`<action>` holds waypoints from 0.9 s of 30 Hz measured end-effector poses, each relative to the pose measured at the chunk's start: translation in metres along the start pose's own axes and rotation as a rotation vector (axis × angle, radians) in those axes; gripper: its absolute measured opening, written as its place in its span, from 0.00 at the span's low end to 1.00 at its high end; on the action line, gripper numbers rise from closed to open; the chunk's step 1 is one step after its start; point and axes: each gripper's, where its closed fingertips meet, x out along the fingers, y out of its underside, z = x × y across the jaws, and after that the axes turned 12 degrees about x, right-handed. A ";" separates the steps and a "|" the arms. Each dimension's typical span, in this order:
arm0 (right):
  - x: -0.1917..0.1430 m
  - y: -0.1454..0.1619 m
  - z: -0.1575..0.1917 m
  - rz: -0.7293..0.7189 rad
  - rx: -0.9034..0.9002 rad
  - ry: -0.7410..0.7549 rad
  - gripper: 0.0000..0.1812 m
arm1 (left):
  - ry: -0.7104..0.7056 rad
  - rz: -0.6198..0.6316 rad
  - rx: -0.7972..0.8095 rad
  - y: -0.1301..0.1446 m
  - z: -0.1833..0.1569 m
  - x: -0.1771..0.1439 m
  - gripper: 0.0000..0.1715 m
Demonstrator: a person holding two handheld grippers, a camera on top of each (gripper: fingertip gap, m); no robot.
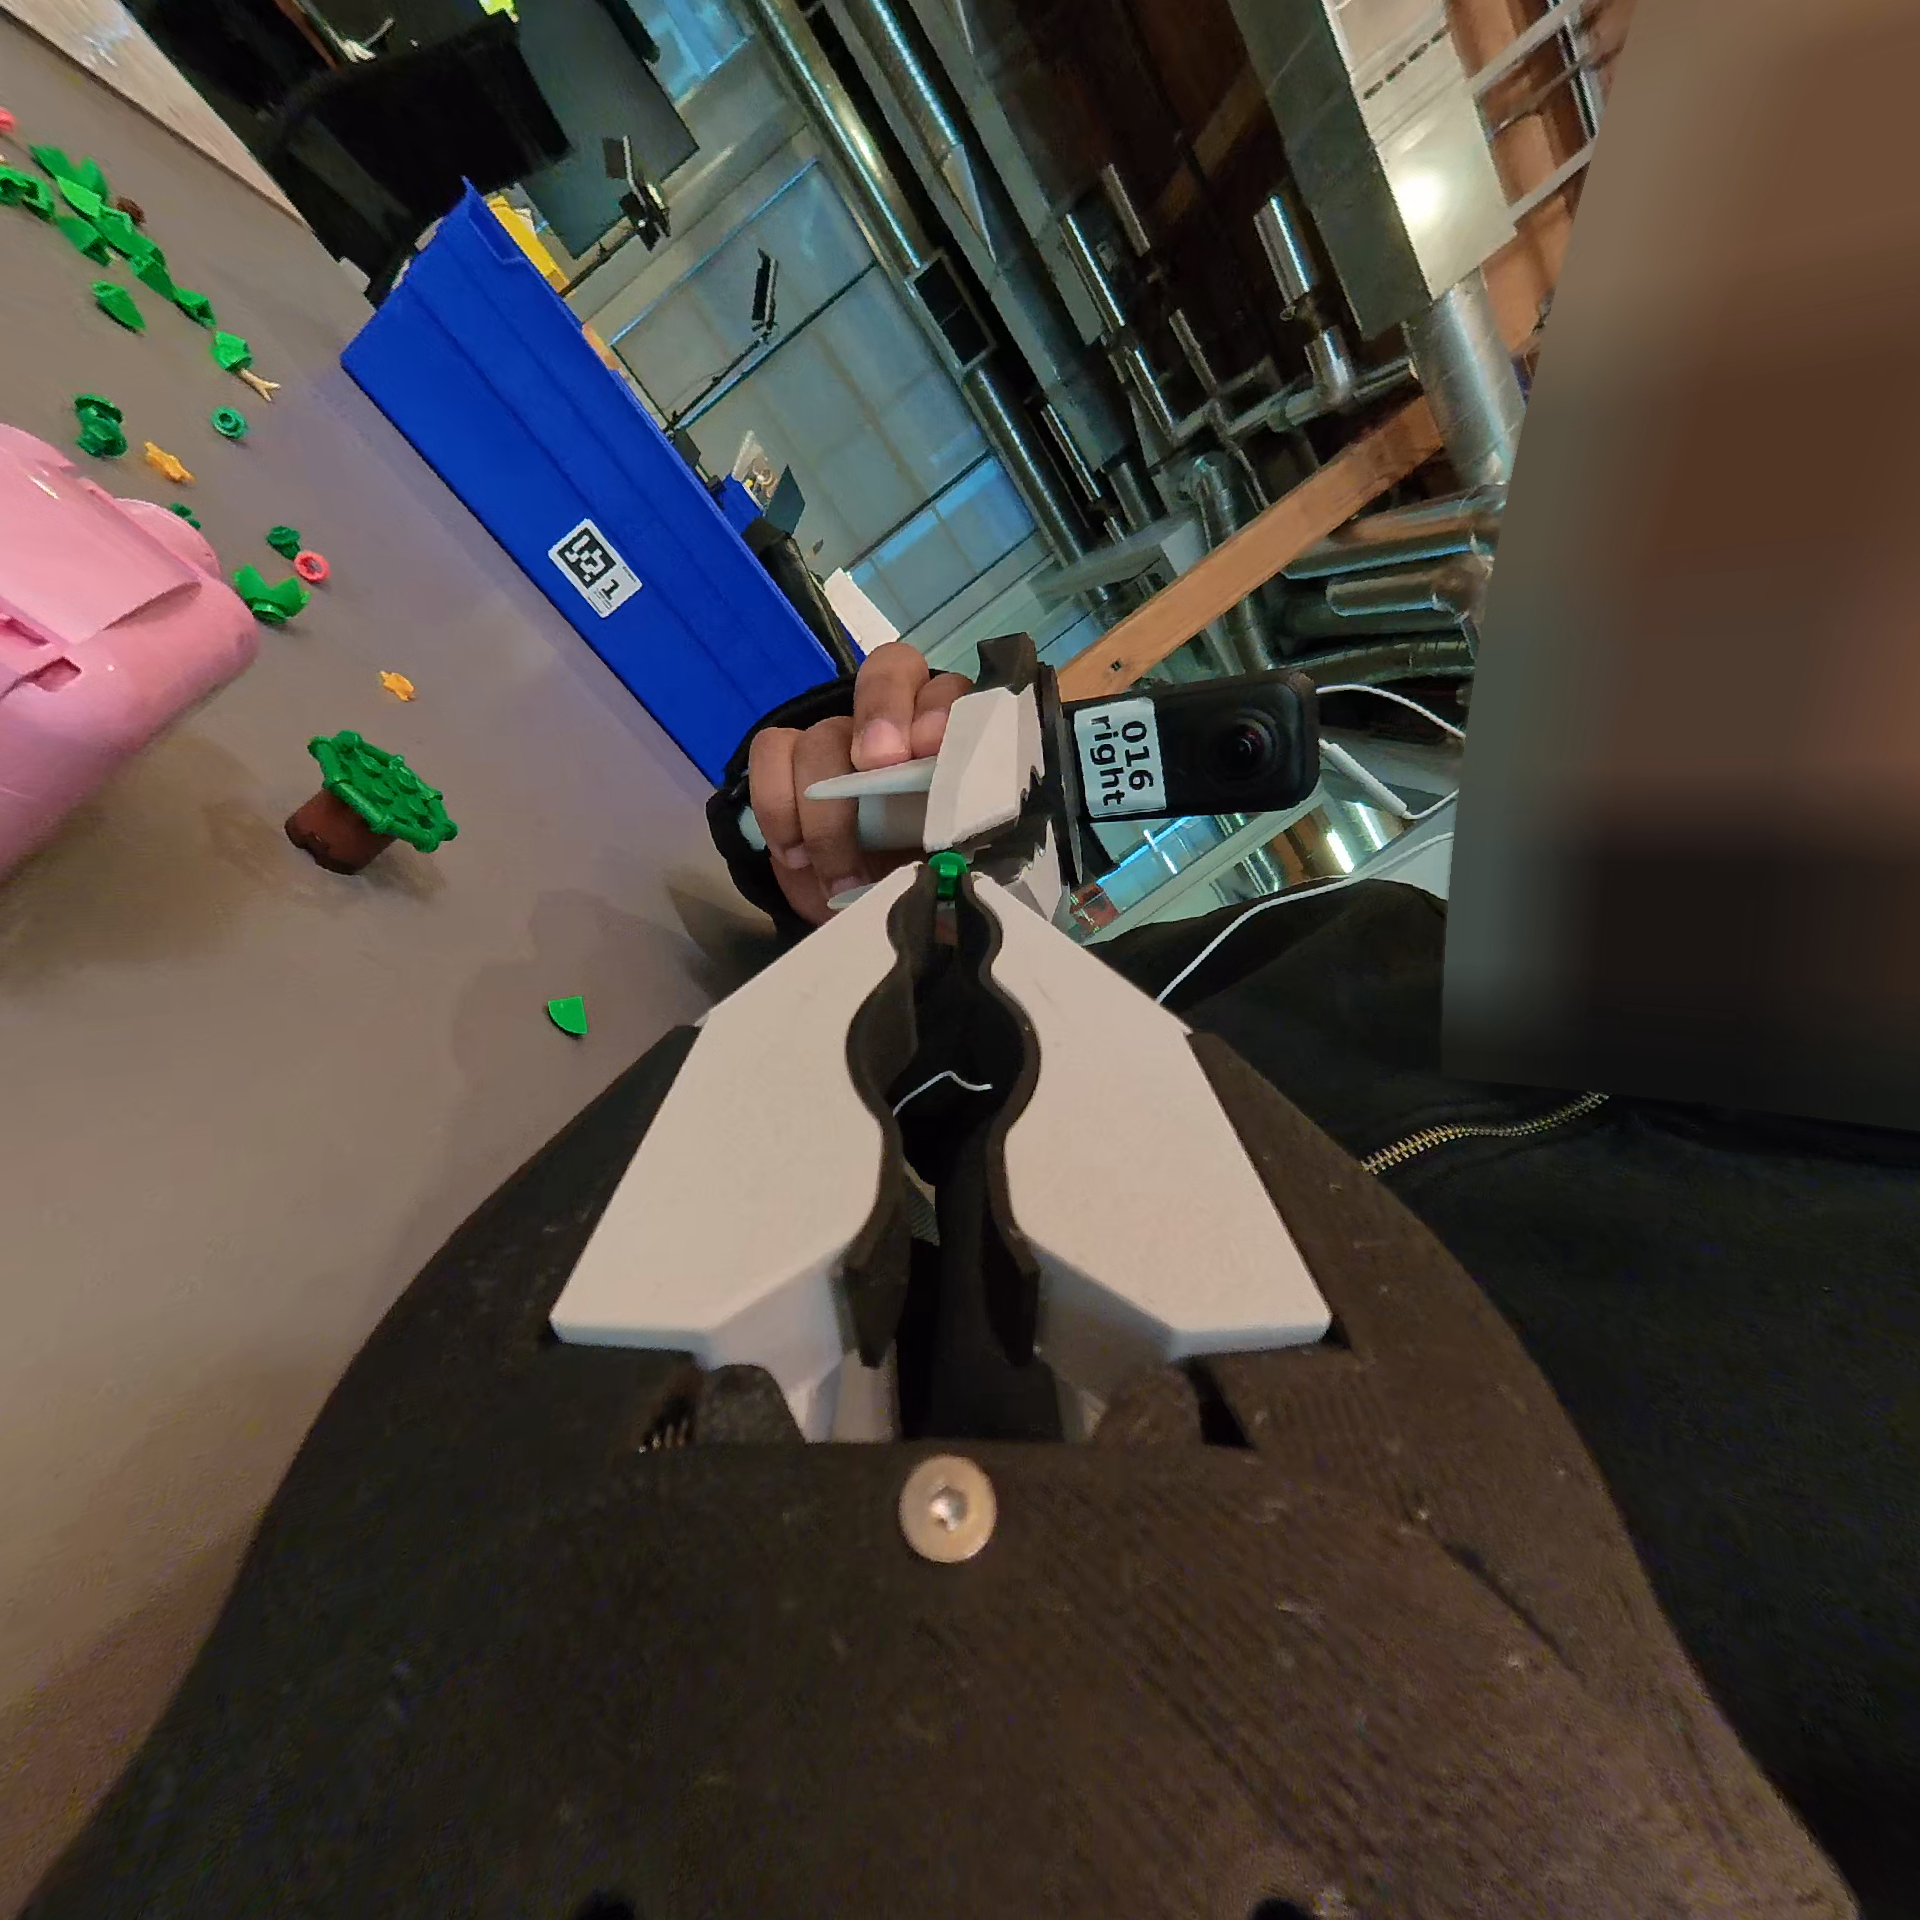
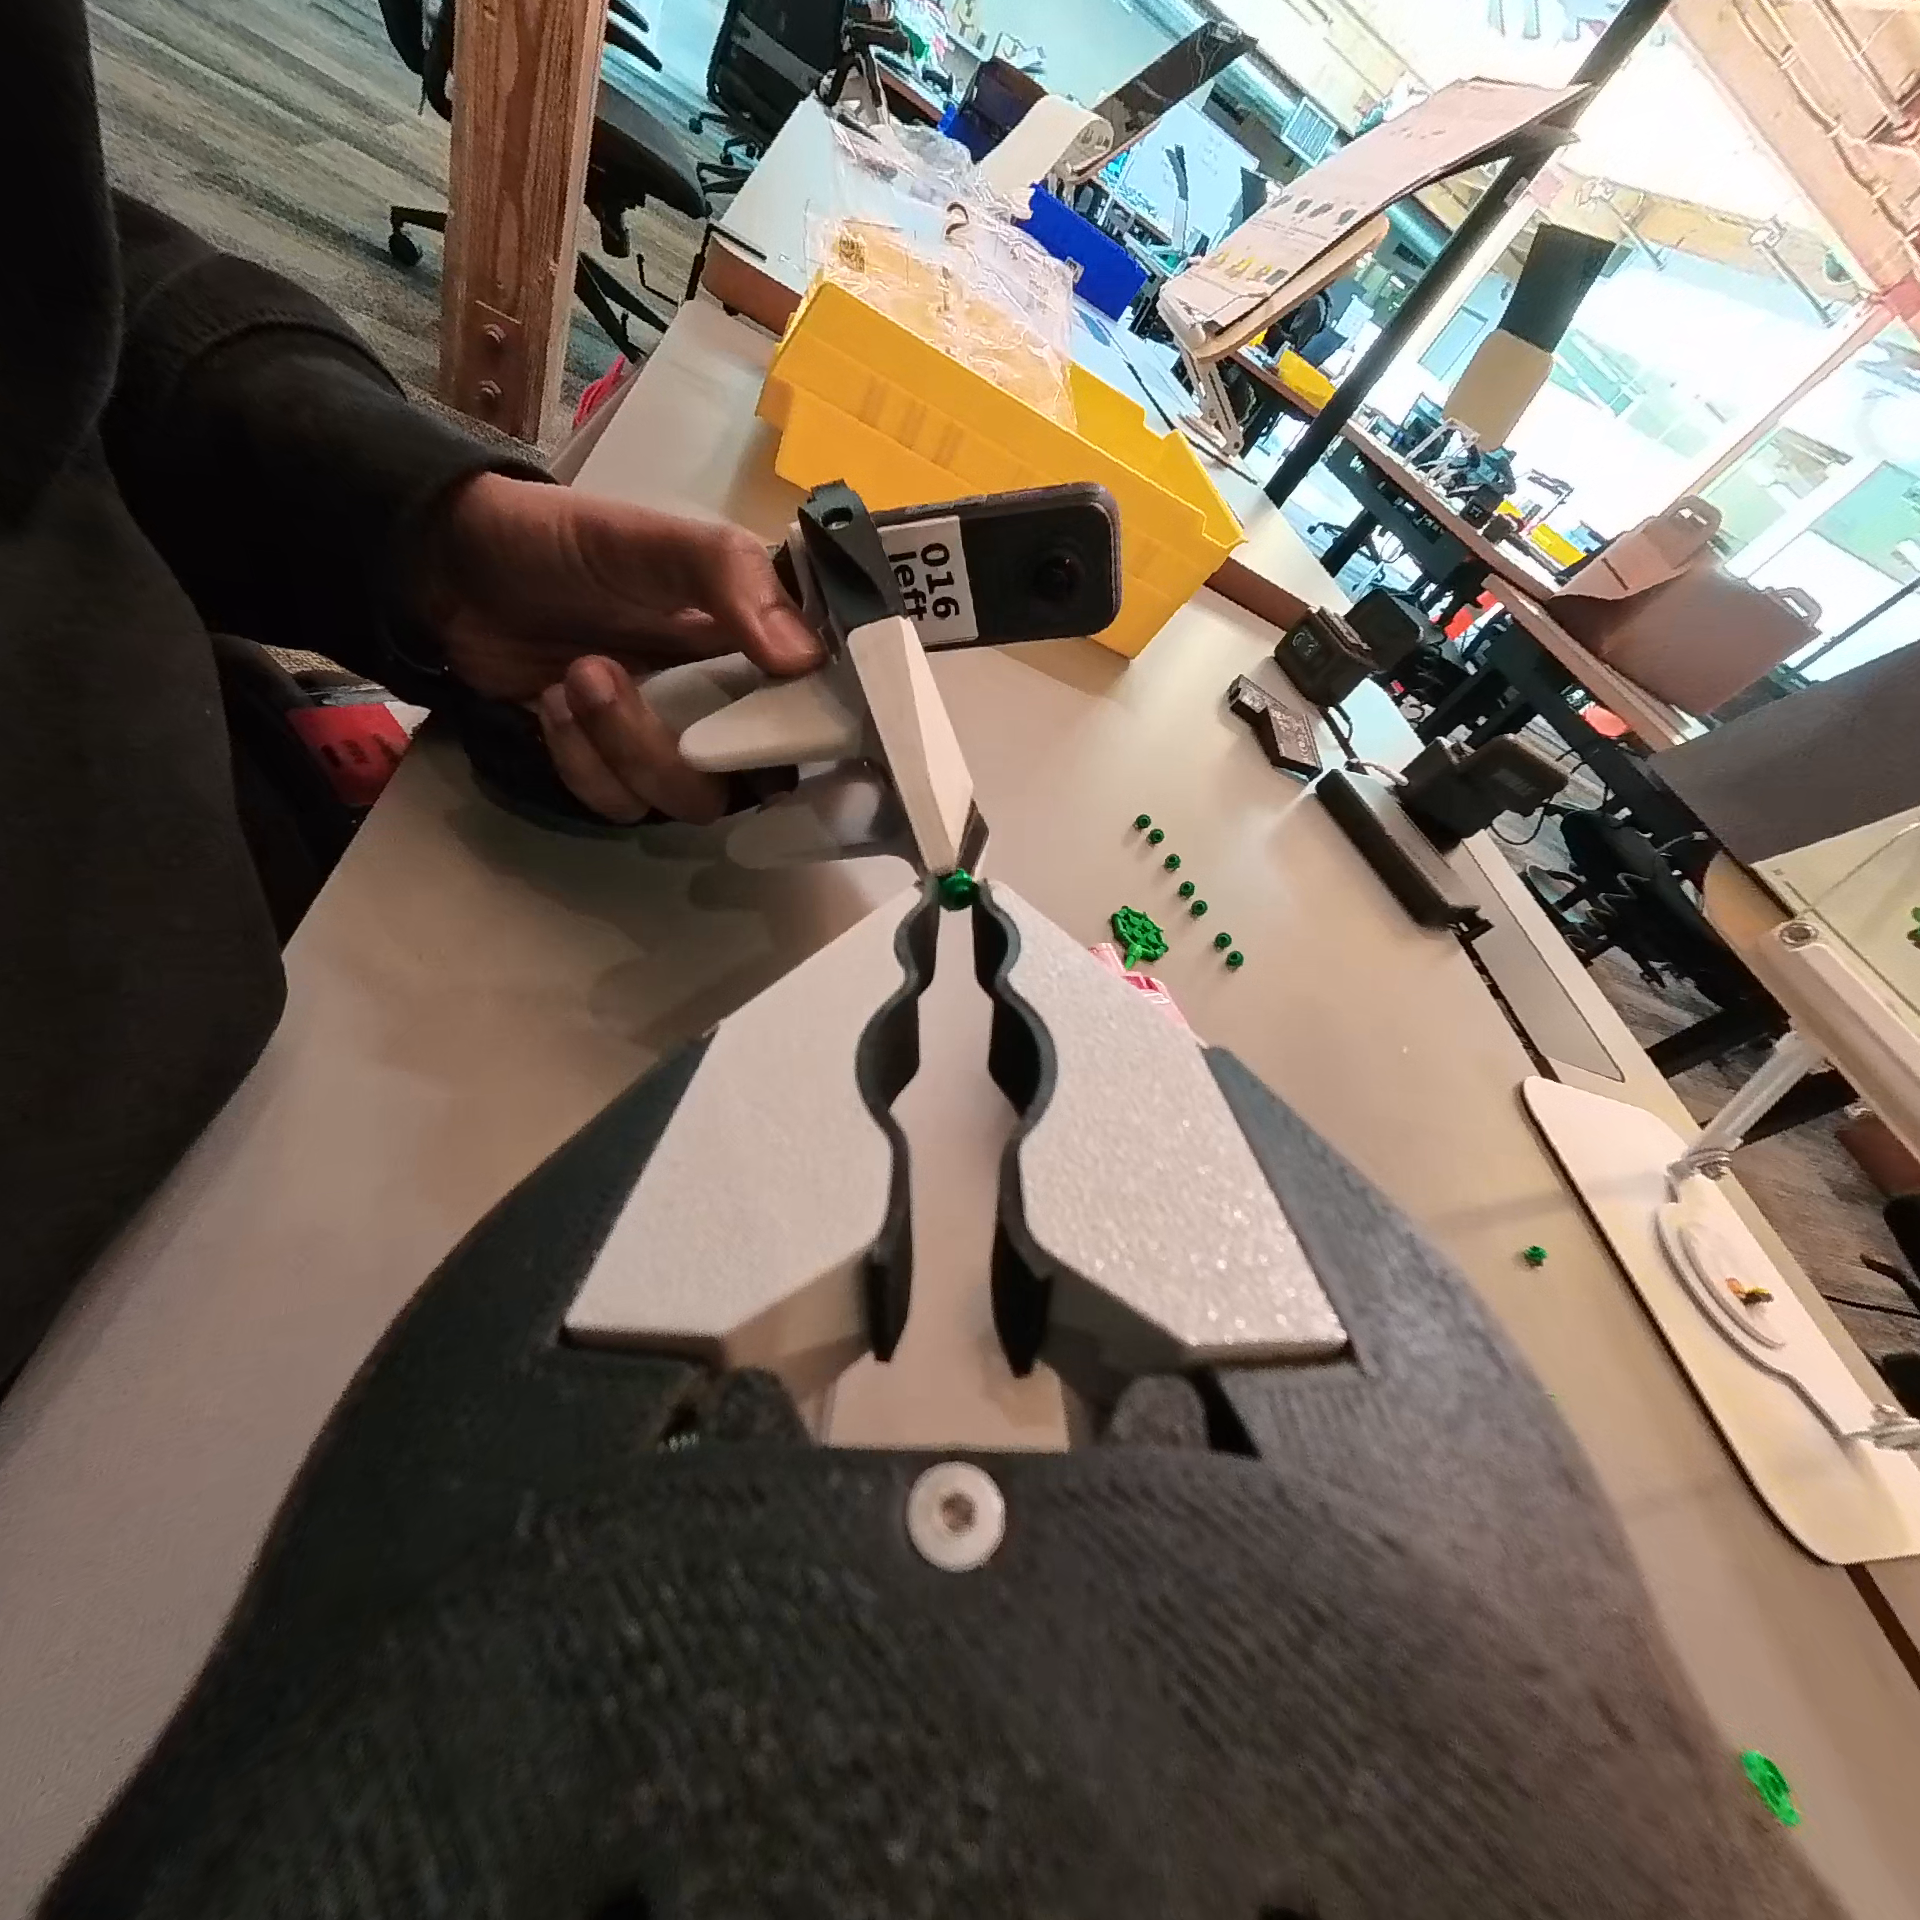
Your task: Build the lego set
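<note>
Early in the build: loose green pieces [image 1: 104, 239] litter your surface [image 1: 364, 1039], only the small tree [image 1: 374, 795] looks assembled. Your left tool [image 1: 943, 878] pinches a green stud [image 1: 945, 871] at its tips; your right tool [image 2: 953, 891] meets it, tips nearly closed around that stud. Who holds it is unclear; the pink part [image 1: 94, 613] is cut off.

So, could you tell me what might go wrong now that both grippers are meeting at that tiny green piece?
1. The small green round Lego piece is pinched only at the very tips of the left gripper, so it could pop out.
2. The right gripper meets it tip to tip in mid-air; slight misalignment might drop it onto the grey table.
</note>
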 end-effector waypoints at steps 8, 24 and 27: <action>0.000 0.000 0.001 0.002 -0.020 0.008 0.02 | 0.001 -0.004 0.014 0.000 0.000 0.001 0.01; -0.004 -0.004 -0.012 -0.056 0.136 -0.008 0.10 | -0.017 -0.047 0.059 -0.011 0.000 -0.005 0.00; -0.011 -0.003 -0.030 -0.085 0.235 0.017 0.13 | -0.026 -0.064 0.084 -0.021 -0.001 -0.008 0.00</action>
